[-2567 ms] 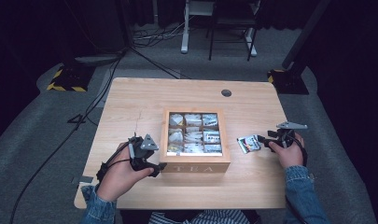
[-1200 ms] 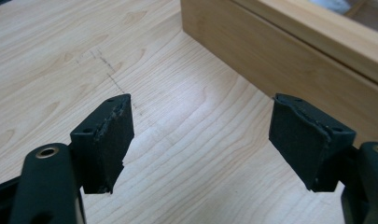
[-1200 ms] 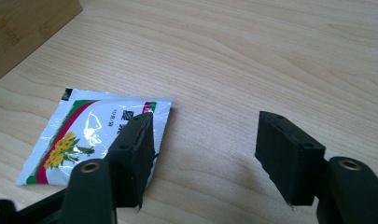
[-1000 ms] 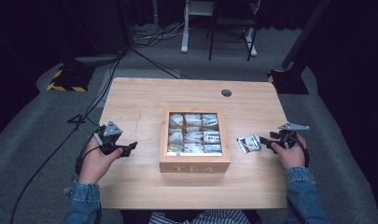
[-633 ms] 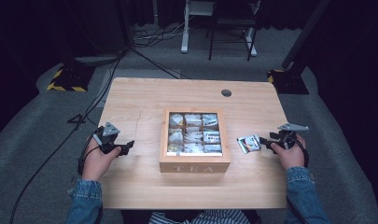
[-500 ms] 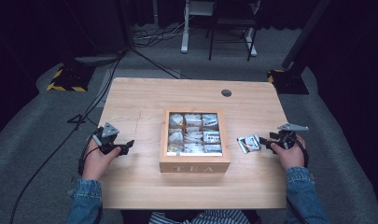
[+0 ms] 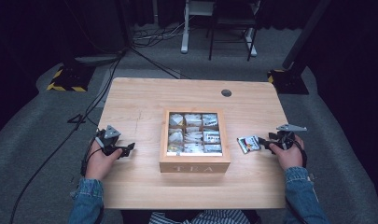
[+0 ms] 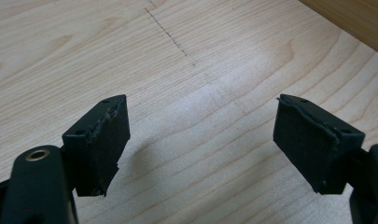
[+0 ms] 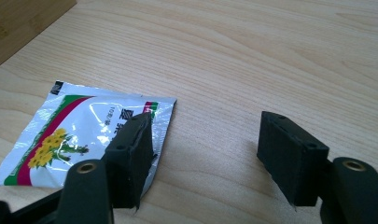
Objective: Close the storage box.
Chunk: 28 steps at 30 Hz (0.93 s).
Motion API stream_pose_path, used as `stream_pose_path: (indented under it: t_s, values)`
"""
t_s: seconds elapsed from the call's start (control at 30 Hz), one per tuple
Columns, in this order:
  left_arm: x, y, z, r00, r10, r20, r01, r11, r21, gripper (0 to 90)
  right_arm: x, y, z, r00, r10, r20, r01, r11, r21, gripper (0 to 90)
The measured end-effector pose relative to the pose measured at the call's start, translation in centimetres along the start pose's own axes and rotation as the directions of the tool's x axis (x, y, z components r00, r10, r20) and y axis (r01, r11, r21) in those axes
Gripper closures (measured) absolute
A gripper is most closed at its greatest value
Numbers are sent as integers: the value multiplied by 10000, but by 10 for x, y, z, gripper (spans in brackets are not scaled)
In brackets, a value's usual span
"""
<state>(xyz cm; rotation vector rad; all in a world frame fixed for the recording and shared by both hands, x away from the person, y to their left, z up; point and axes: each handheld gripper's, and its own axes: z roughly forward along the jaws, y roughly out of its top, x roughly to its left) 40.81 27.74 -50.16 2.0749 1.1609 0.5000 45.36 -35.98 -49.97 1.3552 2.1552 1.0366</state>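
A wooden tea box stands open in the middle of the table, its compartments holding several tea bags. A shiny tea packet printed with yellow flowers lies flat on the table to the right of the box. My right gripper rests low just right of the packet; it is open, and one jaw overlaps the packet's corner without gripping it. My left gripper sits low over bare wood near the table's left side. Its jaws have just been opening and nothing is between them.
A round cable hole sits at the table's far right. A black cable trails from the left gripper off the table's left edge. Chair and desk legs stand on the grey floor beyond.
My left hand has moved from beside the box out toward the table's left side and sunk lower. The right hand and the packet have stayed put.
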Motion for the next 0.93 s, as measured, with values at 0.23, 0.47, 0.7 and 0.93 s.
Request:
stream_pose_path:
  t_s: [0.23,0.47,0.7,0.93]
  values:
    - [-1,0,4,9997,-181,-167,188,9991,388,187,0,-1,0,10000,41,33,-41,10000,-56,358]
    - [-2,1,5,9958,-755,-517,785,9952,588,117,0,-2,0,9999,89,54,-88,9999,-60,355]
    - [-2,1,5,9959,-773,-478,801,9950,598,112,-1,-2,-1,9999,107,126,-105,9998,-145,354]
    - [-3,1,5,9960,-775,-453,802,9949,612,113,-3,-1,-3,9997,152,193,-147,9996,-241,355]
